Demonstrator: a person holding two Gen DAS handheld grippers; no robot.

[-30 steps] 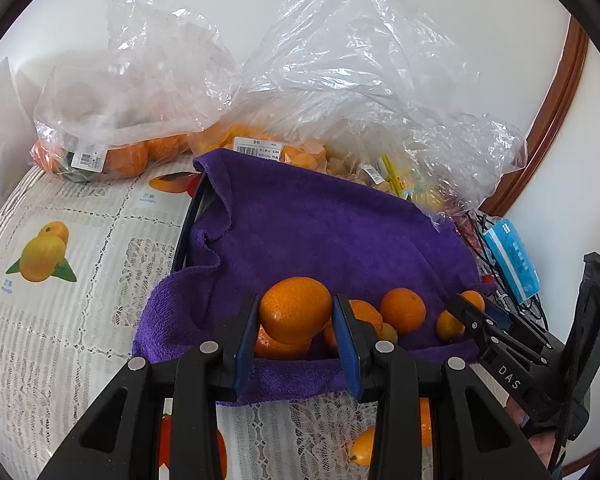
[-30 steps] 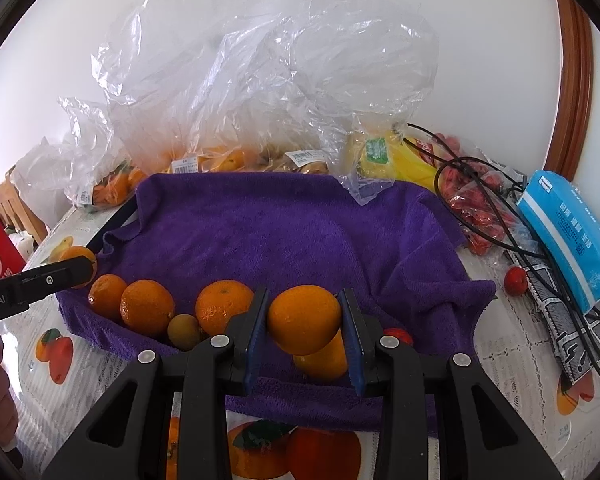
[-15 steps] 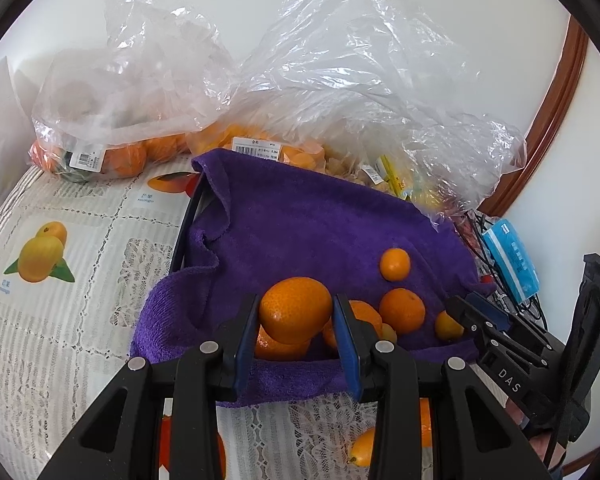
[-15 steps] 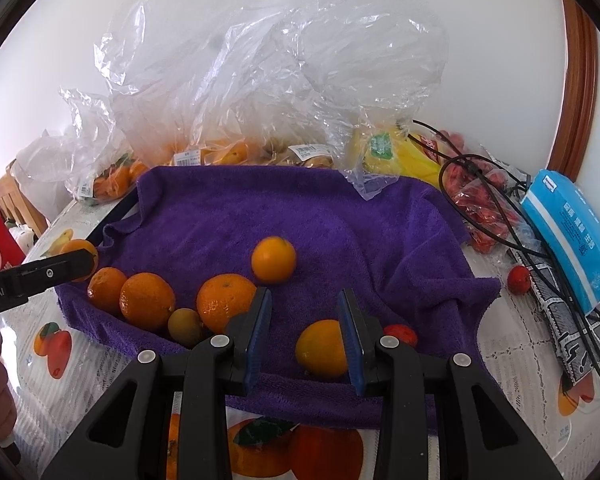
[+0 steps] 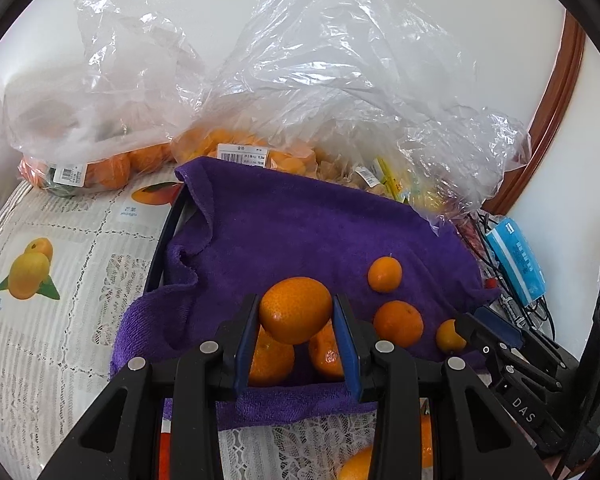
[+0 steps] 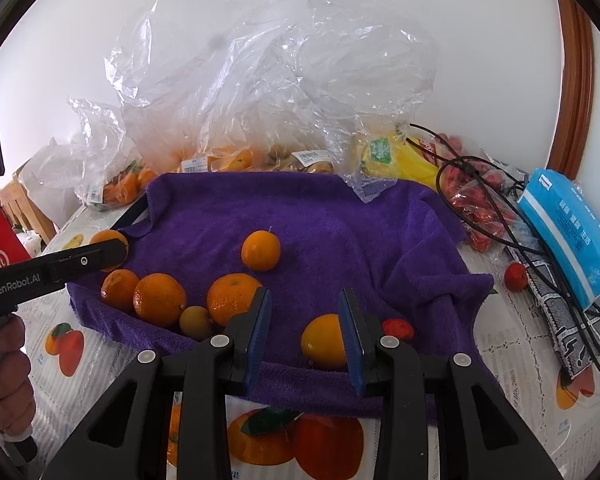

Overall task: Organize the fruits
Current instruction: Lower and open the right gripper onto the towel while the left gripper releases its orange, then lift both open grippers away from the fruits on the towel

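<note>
Two grippers are over the near edge of a purple towel [image 6: 339,216] that lines a dark tray [image 5: 162,240]. Left gripper [image 5: 296,320]: blue pads clamped on one orange [image 5: 295,309], lifted above two more oranges lying on the towel below it. Right gripper [image 6: 304,322]: jaws parted by a narrow gap, nothing between the pads; a yellow-orange fruit [image 6: 323,341] sits on the towel behind the right pad, not gripped. One small orange [image 6: 260,250] lies alone mid-towel. Near the left edge of the towel is a cluster of oranges [image 6: 160,299] with a small brownish fruit [image 6: 196,322] touching them. Clear plastic bags of fruit [image 5: 100,160] stand behind the tray. One small red fruit [image 6: 515,276] lies on the tablecloth [image 5: 60,320] to the right, near a blue packet [image 6: 567,236].
</note>
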